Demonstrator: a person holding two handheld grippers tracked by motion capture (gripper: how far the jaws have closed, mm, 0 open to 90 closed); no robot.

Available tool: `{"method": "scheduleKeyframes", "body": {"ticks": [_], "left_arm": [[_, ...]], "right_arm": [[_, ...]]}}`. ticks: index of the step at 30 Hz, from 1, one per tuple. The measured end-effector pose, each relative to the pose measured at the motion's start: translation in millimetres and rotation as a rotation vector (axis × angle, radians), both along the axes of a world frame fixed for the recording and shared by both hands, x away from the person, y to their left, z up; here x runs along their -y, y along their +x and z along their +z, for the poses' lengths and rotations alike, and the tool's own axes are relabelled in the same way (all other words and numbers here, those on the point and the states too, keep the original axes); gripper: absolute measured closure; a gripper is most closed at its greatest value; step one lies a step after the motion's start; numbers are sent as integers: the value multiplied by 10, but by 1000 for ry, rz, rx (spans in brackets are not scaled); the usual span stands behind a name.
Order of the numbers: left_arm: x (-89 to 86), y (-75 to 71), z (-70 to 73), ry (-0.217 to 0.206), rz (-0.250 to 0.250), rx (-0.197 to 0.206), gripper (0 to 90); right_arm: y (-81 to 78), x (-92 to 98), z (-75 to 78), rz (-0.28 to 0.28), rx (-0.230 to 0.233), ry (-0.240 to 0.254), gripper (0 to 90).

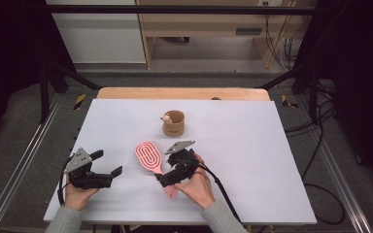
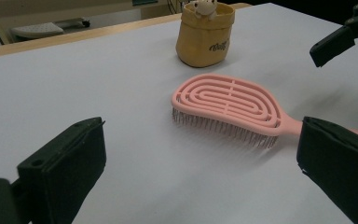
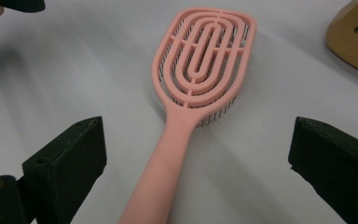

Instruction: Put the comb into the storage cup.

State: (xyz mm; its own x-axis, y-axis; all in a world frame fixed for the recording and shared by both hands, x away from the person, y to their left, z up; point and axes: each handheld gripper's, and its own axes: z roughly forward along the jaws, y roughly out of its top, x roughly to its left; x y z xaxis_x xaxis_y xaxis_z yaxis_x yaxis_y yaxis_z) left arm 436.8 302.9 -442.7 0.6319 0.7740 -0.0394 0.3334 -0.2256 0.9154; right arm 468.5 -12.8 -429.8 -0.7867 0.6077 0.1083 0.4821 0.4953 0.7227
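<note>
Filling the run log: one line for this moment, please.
right gripper: open, over brush handle | left gripper: open, apart | brush: bristles down on table | pouch: upright

Probably a lab: black frame (image 1: 53,73), trailing cables (image 1: 315,121) (floor-level), workbench (image 1: 199,29).

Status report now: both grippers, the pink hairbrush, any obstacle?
Right gripper open, jaws either side of brush handle. Left gripper open, holding nothing. Pink hairbrush flat on table, bristles down. Tan pouch beyond, not blocking.

Overhead forward-down view, two low close views sharing hairbrush (image 2: 233,105)
</note>
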Motion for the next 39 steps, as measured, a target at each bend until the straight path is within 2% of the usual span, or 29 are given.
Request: {"method": "scheduleKeyframes", "body": {"ticks": [10,17,29,39], "left_arm": [[1,2,-2,2,0,-2,12],[1,1,-1,3,1,-1,12],[3,3,-4,5,0,-3,12],[3,5,-6,5,-1,-4,12]], "right_arm": [[45,-149,-64,4,-37,-26,65],[68,-252,-124,10,-61,-50,106],[114,-322,-218,17,-111,-92,218],[146,-347,-256,28,-146,-105,335]]}}
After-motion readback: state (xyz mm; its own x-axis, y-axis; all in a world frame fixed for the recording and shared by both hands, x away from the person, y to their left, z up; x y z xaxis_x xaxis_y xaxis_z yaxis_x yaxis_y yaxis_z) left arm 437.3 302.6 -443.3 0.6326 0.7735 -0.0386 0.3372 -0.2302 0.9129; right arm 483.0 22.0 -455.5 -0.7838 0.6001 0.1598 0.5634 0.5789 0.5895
